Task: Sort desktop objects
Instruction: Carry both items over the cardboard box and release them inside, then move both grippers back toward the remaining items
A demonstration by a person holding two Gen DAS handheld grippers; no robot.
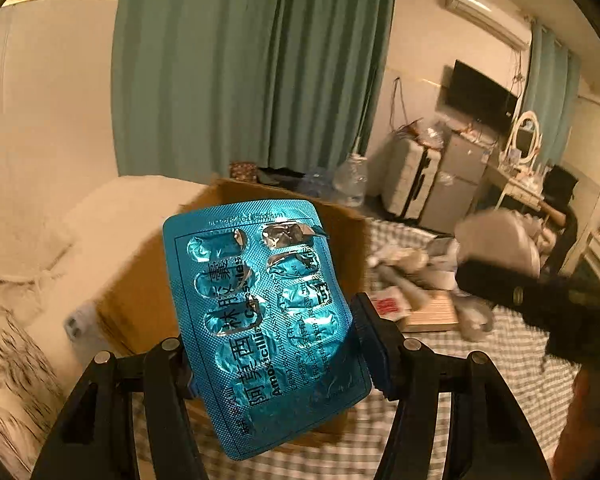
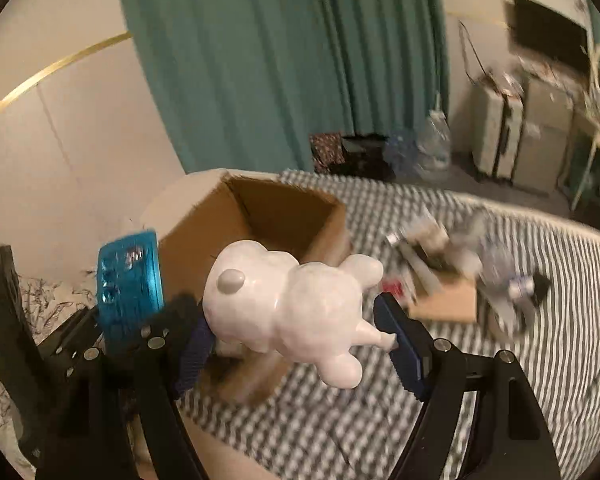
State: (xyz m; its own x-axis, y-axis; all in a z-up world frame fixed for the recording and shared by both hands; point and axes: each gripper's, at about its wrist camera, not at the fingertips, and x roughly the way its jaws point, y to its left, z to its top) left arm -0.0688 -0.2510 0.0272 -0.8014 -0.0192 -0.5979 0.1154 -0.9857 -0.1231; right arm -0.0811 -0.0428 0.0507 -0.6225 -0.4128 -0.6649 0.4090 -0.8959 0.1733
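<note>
Left gripper (image 1: 274, 356) clamping blue foil blister pack (image 1: 260, 320), right gripper (image 2: 296, 332) clamping glossy white figurine (image 2: 292, 304)

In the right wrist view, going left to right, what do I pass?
Blister pack held in the left tool → white figurine held in the right tool → pile of small items on the checked cloth.

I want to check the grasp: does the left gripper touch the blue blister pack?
Touching. In the left wrist view the left gripper has a finger pad pressed against each side edge of the blue amoxicillin blister pack, which stands upright between them.
</note>
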